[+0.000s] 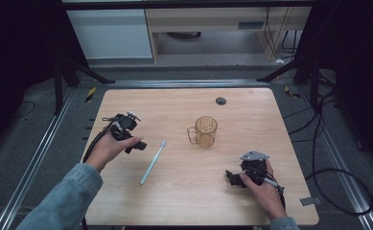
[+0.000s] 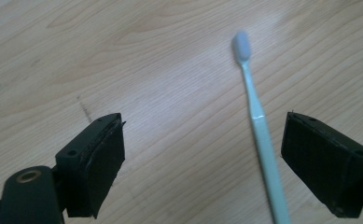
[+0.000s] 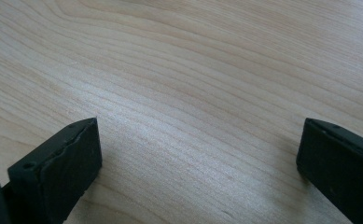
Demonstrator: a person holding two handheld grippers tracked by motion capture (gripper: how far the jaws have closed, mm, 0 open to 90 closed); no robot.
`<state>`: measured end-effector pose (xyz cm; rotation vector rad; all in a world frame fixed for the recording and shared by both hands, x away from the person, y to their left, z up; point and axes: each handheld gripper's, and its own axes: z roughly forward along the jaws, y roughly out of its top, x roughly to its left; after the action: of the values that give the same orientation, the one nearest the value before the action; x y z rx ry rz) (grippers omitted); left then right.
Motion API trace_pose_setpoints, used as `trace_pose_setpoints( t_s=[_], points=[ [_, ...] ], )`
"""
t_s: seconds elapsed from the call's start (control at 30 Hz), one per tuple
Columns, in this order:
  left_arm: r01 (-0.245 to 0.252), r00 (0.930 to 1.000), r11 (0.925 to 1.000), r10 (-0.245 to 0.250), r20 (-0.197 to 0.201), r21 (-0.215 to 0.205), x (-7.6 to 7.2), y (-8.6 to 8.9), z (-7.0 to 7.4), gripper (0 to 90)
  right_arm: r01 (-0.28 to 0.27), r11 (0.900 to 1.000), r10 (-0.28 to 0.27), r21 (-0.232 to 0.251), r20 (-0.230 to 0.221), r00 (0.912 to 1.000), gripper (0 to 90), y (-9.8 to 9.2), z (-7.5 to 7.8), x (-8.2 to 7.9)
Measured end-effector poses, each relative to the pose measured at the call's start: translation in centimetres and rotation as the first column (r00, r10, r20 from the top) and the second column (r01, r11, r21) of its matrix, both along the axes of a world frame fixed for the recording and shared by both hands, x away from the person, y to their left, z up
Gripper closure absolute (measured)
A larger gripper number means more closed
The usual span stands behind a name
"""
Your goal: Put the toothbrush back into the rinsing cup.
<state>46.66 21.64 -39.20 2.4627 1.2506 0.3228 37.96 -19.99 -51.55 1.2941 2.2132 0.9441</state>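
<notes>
**Toothbrush flat on the table, both grippers spread and empty**

The toothbrush (image 1: 153,162) lies flat a little left of centre in the high view, bristle head toward the upper right, handle running down to the lower left. It looks light, thin and stiff, of smooth plastic, so it may skid or roll under a careless pinch. The best hold is probably across the wider handle, below the neck; it lies low on the wood, so the jaws must come nearly down to the surface.

In the left gripper view the toothbrush (image 2: 262,135) lies toward the right side, just inside the right jaw and touching neither. The left gripper (image 1: 138,145) is spread and holds nothing.

Right of centre stands a clear mug (image 1: 203,131), upright, handle to the left, apparently empty, near the brush head but apart from it.

The right gripper (image 1: 231,177), at the lower right, is also spread, over bare table (image 3: 179,70).
</notes>
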Motion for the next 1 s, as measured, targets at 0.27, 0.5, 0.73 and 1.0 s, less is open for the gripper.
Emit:
trace_pose_setpoints(
  t_s=[0.27,0.5,0.73,1.0],
  points=[
    [0.026,0.9996,0.9989,-0.026,-0.004,0.039,-0.3,-3.8,1.8,13.4,-0.003,1.000,0.003,-0.009,0.004,1.0000,0.4,0.0,0.0,0.1],
    [0.070,0.9975,0.9966,-0.069,-0.017,0.043,0.4,-5.6,1.2,14.9,0.007,1.000,-0.007,-0.003,-0.002,1.0000,0.3,0.1,0.0,0.3],
    [0.015,0.9985,0.9993,-0.013,-0.053,0.034,0.8,-5.0,0.1,17.5,0.011,1.000,-0.011,0.004,-0.005,0.9999,0.4,0.1,0.0,0.3],
    [0.004,0.9943,0.9997,-0.001,-0.107,0.023,1.6,-5.4,-0.8,26.8,0.014,1.000,-0.014,0.005,-0.003,0.9999,0.4,0.1,0.0,0.3]
  ],
)
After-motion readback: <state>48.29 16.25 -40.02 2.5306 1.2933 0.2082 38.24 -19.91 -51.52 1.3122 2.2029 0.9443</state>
